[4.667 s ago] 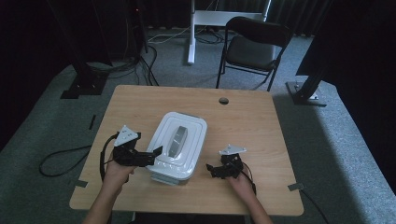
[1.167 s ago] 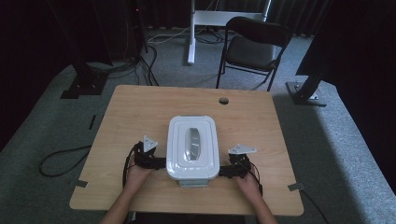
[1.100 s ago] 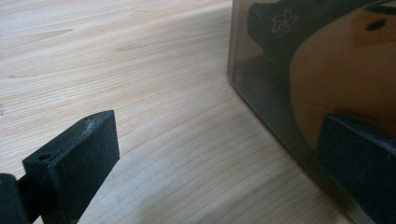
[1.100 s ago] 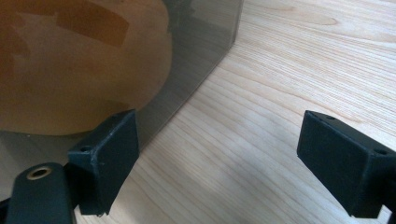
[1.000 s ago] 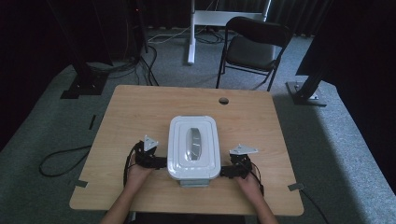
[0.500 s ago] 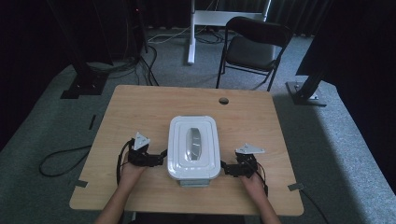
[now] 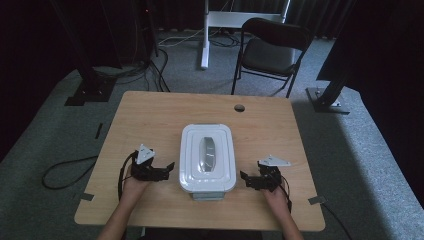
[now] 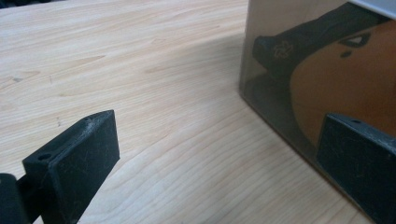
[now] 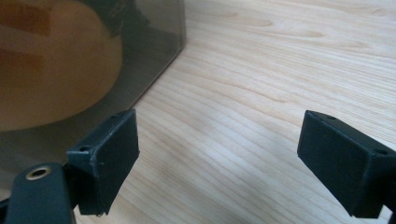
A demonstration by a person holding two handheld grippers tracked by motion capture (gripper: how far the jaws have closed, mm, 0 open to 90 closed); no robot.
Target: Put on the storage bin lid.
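A lidded box (image 7: 207, 157) sits mid-desk (image 7: 150, 115), between the left tool (image 7: 167, 167) and the right tool (image 7: 245, 177). Both tools stand wide open, holding nothing, just beside its long sides. The smoky walls (image 8: 299, 93) look stiff and slick, so take hold under the white lid's (image 7: 192, 150) rim. Something rounded and orange-brown (image 9: 51, 65) shows inside.
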